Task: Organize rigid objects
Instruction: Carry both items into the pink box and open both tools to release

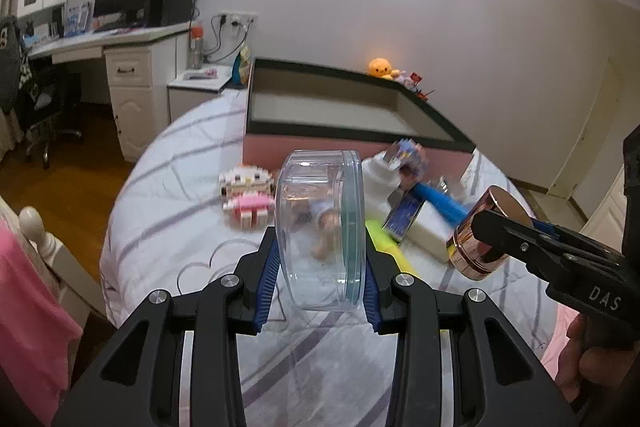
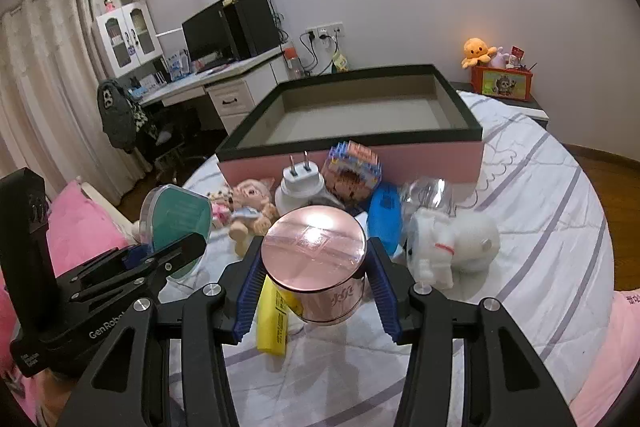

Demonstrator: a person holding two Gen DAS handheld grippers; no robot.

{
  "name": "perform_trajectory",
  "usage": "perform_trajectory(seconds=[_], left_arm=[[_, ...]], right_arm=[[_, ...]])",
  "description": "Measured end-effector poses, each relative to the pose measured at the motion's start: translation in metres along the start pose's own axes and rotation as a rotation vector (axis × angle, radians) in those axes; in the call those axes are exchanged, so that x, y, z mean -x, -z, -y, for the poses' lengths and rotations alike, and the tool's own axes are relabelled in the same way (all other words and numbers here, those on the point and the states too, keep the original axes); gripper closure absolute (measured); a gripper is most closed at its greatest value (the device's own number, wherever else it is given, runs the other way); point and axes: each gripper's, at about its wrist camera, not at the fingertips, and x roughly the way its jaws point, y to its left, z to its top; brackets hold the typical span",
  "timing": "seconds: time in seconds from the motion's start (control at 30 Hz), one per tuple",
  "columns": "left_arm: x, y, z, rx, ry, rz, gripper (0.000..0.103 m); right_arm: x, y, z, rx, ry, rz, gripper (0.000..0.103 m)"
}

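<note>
Left hand-held gripper (image 1: 320, 267) clamps a clear round box (image 1: 322, 231); right hand-held gripper (image 2: 314, 267) clamps a rose-gold tin (image 2: 316, 259); pink tray (image 2: 400, 155) at twelve o'clock.

The open box (image 2: 356, 115) is sitting on the bed (image 2: 540, 211); the charger plug (image 2: 298, 187), block toy (image 2: 354, 171) and plush lamb (image 2: 452, 243) are lying before the box; the doll (image 2: 250, 207) is lying left of the plug.
</note>
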Motion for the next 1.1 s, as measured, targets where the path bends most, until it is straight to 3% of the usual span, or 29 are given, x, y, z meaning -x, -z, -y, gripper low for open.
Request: perform_trajectory(seconds=[0.23,0.43,0.7,0.9,1.1], left_arm=[[0.012,-0.050,0.007,-0.052,-0.007,0.078,0.066],[-0.010,-0.105,0.006,-0.085,-0.027,0.115,0.066],[-0.079,-0.148,0.007,-0.097,-0.036,0.051,0.066],[-0.127,-0.155,0.009,-0.095,-0.047,-0.027,0.066],[-0.166,-0.149,0.005,-0.081,-0.062,-0.128,0.065]], right_arm=[[0.007,-0.050,0.006,0.063,0.020,0.060,0.052],[-0.016,-0.106,0.021,0.092,0.047,0.066,0.052],[-0.084,-0.141,0.050,0.073,0.069,-0.026,0.052],[-0.133,-0.142,0.068,0.047,0.079,-0.127,0.052],[-0.153,-0.137,0.075,0.024,0.083,-0.183,0.051]])
